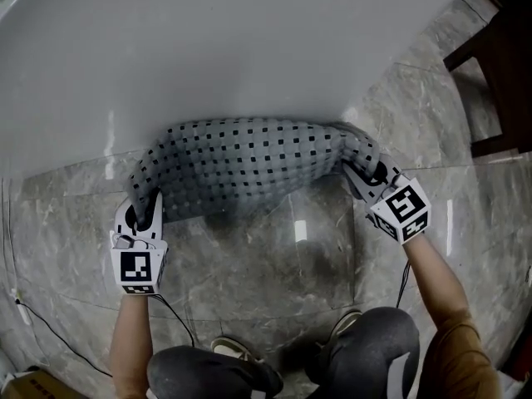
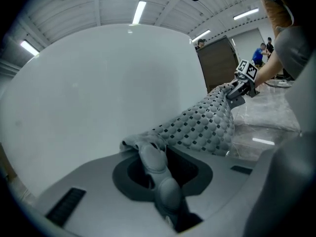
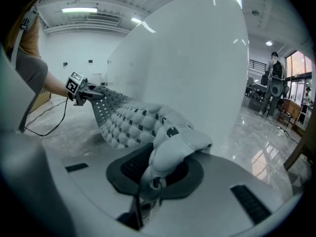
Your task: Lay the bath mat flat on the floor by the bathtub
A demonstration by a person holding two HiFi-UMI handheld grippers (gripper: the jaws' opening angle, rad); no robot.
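Leftmost, find the left gripper [image 1: 140, 214] with its jaws pinched together on the bunched left end of the grey, rubbery bath mat pierced with rows of small square holes [image 1: 245, 160]. Seen along those jaws, clamped on a crumpled wad of the stuff, with nothing else between them. Moving right, note the mat hanging clear of the glossy grey marble-tiled floor [image 1: 274, 264], stretched crosswise and bellying in the middle, with its far edge close against the curved side of the white bathtub [image 1: 208, 48]; whether touching the tub, hard to tell. So not lying flat on the floor, though right by the tub. Further right, find the right gripper [image 1: 371, 179] likewise closed tight on the opposite end, with the material folded over and squeezed between its jaws. Judging by the sag and the crumpling at both grips: soft, limp, of no great weight, not fragile, and with a knobbly surface likely to grip rather than slip in the jaws. Expect no stiffness to help; if let go carelessly, liable to fold or wrinkle on landing. Best held as now, at the two ends, well apart and pulled gently taut, so as to spread the sheet. Mind the polished floor, probably slick under a rubbery mat.
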